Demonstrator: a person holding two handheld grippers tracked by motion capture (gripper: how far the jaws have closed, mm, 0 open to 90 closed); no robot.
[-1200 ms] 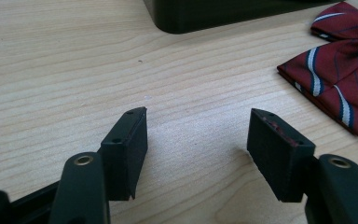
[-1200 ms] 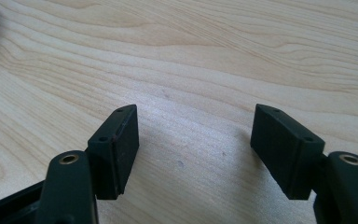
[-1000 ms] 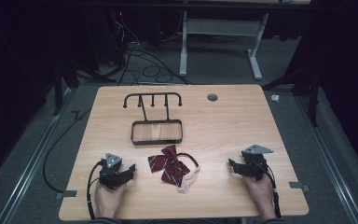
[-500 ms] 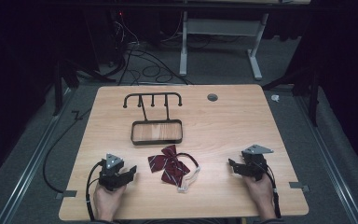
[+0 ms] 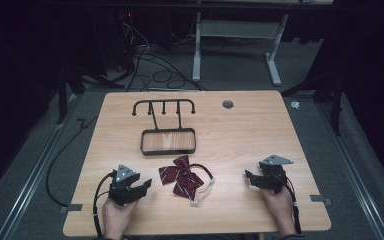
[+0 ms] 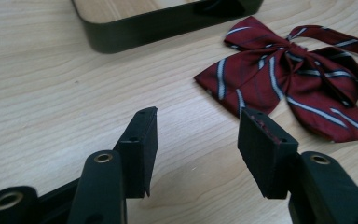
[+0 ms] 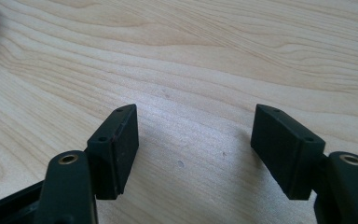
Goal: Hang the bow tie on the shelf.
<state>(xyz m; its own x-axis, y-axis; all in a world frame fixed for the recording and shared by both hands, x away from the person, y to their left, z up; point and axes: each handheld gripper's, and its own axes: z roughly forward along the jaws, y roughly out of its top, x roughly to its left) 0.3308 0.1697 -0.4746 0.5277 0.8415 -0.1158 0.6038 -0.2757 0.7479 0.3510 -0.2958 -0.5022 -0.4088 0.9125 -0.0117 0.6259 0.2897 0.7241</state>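
The bow tie (image 5: 182, 176) lies flat on the table (image 5: 240, 125), between both grippers. Left gripper (image 6: 198, 140) has just been narrowing, nothing between its jaws. Right gripper (image 7: 196, 144) is spread wide, its view catching just a red sliver of the tie.

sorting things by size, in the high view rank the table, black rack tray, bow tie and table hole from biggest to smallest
1. table
2. black rack tray
3. bow tie, a bit smaller than the tray
4. table hole
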